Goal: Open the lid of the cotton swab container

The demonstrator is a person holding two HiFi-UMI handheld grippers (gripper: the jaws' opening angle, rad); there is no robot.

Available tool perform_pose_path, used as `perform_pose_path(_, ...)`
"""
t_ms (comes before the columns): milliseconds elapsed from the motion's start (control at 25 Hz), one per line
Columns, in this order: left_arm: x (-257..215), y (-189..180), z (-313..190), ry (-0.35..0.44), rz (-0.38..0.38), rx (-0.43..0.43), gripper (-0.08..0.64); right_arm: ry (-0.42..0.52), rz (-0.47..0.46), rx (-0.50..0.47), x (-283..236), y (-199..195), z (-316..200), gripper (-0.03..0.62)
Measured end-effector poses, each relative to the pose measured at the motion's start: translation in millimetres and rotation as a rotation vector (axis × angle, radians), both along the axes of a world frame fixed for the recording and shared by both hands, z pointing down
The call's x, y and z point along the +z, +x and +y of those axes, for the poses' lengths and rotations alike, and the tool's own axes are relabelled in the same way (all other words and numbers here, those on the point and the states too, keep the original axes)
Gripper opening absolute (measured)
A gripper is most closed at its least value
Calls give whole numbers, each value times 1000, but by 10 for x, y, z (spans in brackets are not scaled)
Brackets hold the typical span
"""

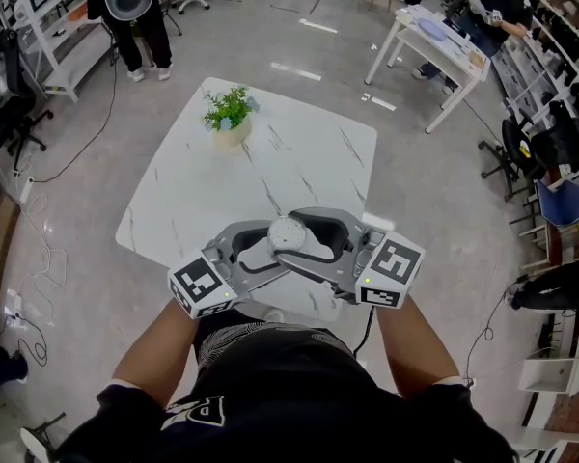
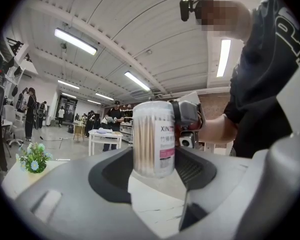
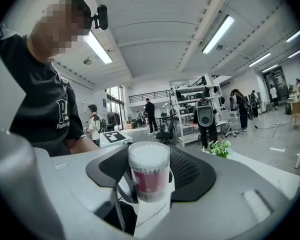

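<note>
Counts: 1 cotton swab container (image 1: 288,233). 2 grippers: left gripper (image 1: 270,250), right gripper (image 1: 316,240). 1 potted plant (image 1: 230,116). 1 tabletop (image 1: 299,162). 1 white table (image 1: 434,41), upper right of frame.

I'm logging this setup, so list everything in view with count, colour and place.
cotton swab container: one, clear with pink label, near table edge between both grippers
potted plant: one, green in a pale pot, far side of the table
table: one, white marbled, centre
side table: one, white, far right
chair: one, blue, right edge
left gripper: one, grey, jaws closed on the container's body
right gripper: one, grey, jaws open around the container
</note>
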State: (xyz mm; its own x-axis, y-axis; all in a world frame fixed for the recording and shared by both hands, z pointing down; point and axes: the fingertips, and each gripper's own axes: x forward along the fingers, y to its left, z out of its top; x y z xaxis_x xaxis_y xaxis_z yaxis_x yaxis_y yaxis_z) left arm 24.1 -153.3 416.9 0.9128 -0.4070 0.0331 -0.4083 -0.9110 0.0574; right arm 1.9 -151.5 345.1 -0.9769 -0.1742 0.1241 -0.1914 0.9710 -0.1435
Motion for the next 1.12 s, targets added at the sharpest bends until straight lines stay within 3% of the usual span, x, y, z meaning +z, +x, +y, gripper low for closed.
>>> perform_pose_path(440,22,-2,-5,3,-5,0,308,-87,-18,-10,1,7,-32,255)
perform_pose_path(840,86,-52,-22,-10,-11,-7,307,41,28,17,-132,40,-78,252)
perform_pose_path(1120,106,-58,-41,-17,-8,-3,308,130,63,7,-175,26,-46,202)
